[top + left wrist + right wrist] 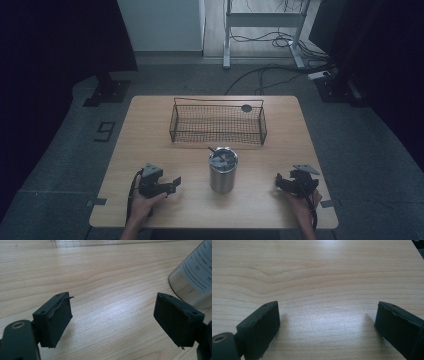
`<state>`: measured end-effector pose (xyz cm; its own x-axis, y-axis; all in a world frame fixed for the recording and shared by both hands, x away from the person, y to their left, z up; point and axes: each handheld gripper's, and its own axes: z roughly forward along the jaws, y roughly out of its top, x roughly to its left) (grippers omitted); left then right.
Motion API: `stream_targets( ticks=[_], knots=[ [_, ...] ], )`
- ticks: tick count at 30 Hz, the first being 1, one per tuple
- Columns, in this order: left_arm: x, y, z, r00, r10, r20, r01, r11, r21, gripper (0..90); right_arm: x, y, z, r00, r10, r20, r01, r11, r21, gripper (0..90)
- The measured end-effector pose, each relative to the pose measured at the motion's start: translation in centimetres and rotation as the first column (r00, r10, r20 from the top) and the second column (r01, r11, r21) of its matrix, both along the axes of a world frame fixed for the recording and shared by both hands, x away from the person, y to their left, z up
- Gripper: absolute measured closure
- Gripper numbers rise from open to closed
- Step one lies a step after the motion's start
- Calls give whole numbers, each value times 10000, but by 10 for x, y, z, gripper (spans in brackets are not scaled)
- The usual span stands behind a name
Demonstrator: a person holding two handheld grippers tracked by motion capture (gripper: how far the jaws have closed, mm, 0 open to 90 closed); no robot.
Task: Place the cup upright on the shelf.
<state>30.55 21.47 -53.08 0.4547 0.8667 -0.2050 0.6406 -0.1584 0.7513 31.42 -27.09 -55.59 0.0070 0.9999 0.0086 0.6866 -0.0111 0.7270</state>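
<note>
High view: wooden table (150, 125) w/ wire basket (218, 124) at the far side, steel tumbler (223, 170) mid-table, one gripper each side of it.

Basket is behind the tumbler, apart from it. Tumbler stands upright, lid on, btwn left gripper (170, 186) and right gripper (281, 183), touching neither; closer to the left one. Both grippers sit low near the table's near edge, each in a hand. Left gripper view: jaws apart, nothing btwn them, tumbler (195, 277) just off to the right. Right gripper view: right gripper (327, 322) jaws apart over bare wood.
</note>
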Motion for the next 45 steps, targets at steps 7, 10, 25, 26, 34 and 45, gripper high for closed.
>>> stream_targets(
  ticks=[7, 10, 25, 26, 34, 45],
  knots=[
    [1, 0, -2, 9999, 138, -37, -137, 9996, 244, 148, 0, -2, 0, 9995, 311, 7, -311, 9995, 16, 66],
    [1, 0, -2, 9998, 186, -35, -185, 9995, 268, 148, 0, -2, 0, 9993, 379, 12, -379, 9993, 16, 70],
    [-1, 4, 2, 9990, 426, 129, -427, 9991, 36, 146, 0, -2, 0, 9993, 376, 66, -376, 9993, 14, 88],
    [-1, 4, 3, 9989, 447, 142, -448, 9990, 27, 146, 0, -2, 0, 9992, 384, 66, -384, 9993, 18, 91],
    [-5, 3, 11, 9981, 451, 432, -451, 9990, -9, 144, -1, -4, 0, 9985, 538, 99, -538, 9985, 22, 103],
    [-10, -4, 28, 9968, 242, 763, -222, 9994, -272, 128, -1, -4, 0, 9985, 545, 108, -546, 9985, 32, 107]
  ],
)
